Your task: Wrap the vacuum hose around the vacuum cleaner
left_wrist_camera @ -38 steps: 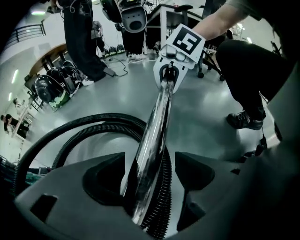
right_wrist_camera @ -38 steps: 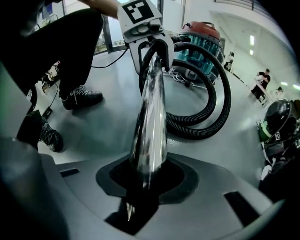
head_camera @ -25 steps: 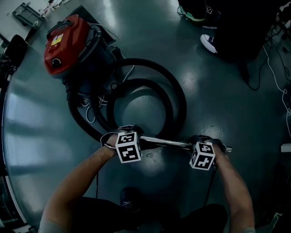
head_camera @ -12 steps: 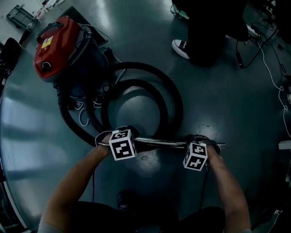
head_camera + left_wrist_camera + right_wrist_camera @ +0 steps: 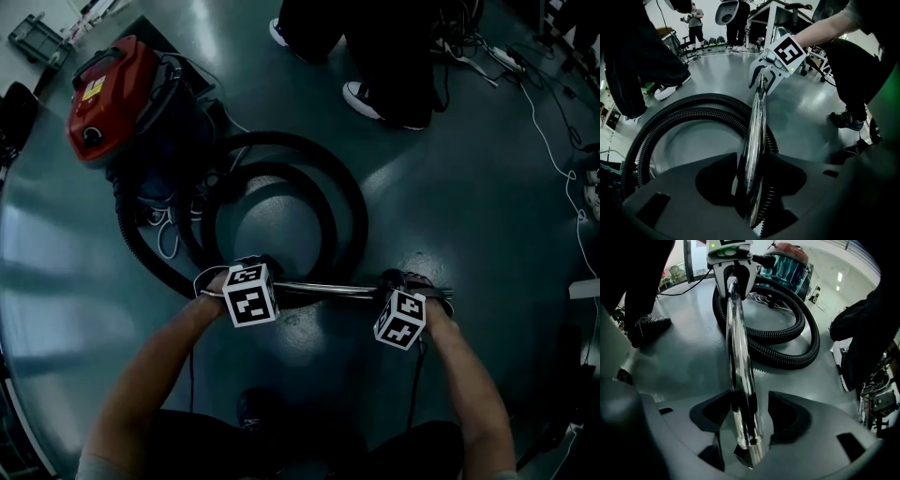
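The vacuum cleaner's lower body is lost in shadow; its hose lies in 2 loops beside it on the floor. Both point steeply down: my left gripper, jaws just closing, pinches the metal tube; my right gripper, jaws just opening, stands spread around it.

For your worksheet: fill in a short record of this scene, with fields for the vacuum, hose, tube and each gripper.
vacuum: red lid, on the floor
hose: black, coiled in loops on floor beside vacuum, not wrapped round it
tube: shiny metal, running between both grippers
left gripper: fingers just closing further, clamped on tube
right gripper: fingers just opened, tube between them, not pressed
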Action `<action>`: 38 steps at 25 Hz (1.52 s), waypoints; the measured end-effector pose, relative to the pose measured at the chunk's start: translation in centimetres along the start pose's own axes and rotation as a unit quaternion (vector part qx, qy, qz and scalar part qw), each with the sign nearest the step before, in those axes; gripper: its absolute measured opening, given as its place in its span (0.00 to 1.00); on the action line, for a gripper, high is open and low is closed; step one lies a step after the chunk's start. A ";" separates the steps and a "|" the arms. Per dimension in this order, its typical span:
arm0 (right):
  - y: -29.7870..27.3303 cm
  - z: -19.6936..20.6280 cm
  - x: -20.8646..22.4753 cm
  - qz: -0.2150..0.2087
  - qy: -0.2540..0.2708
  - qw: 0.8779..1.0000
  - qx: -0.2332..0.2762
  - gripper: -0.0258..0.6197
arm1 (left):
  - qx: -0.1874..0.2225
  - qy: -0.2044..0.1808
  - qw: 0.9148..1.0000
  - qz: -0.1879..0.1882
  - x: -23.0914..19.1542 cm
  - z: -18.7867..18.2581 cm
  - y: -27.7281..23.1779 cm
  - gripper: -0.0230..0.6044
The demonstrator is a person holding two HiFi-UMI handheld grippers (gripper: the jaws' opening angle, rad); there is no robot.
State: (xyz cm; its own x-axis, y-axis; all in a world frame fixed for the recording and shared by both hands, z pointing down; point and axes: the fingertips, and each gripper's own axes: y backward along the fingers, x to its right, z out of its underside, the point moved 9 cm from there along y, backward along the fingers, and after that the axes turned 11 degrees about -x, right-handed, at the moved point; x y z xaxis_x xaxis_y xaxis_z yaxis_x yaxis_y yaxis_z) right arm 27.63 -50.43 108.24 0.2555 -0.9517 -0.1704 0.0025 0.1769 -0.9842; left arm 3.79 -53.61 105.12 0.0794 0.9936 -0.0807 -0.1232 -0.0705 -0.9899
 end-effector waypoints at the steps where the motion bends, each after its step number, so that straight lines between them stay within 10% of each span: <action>1: 0.3 0.2 0.0 0.000 -0.006 1.000 0.006 0.40 | -0.001 0.000 1.000 -0.003 0.0 0.0 0.0 0.34; 17: 5.5 1.8 -0.4 -0.032 -0.094 0.988 0.118 0.39 | 0.028 0.031 0.999 -0.004 1.1 -1.8 2.3 0.34; 22: 7.0 0.7 -0.8 0.017 -0.084 0.986 0.143 0.04 | 0.064 0.040 0.997 -0.017 1.7 -3.2 3.9 0.34; 27: 10.7 -0.6 -0.3 0.023 -0.121 0.979 0.163 0.04 | 0.109 0.065 0.991 -0.046 1.6 -4.0 7.8 0.34; 38: 27.8 -2.5 1.4 0.022 -0.187 0.963 0.195 0.04 | 0.140 0.123 0.980 -0.069 4.6 -3.3 23.5 0.05</action>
State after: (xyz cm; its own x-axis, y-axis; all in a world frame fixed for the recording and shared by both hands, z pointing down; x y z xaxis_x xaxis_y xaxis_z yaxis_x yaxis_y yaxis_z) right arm 25.67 -47.43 80.57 0.5933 -0.7973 -0.1110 0.3274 0.3650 -0.8716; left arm 4.51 -50.95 81.14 0.3468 0.9379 -0.0090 -0.3593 0.1240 -0.9250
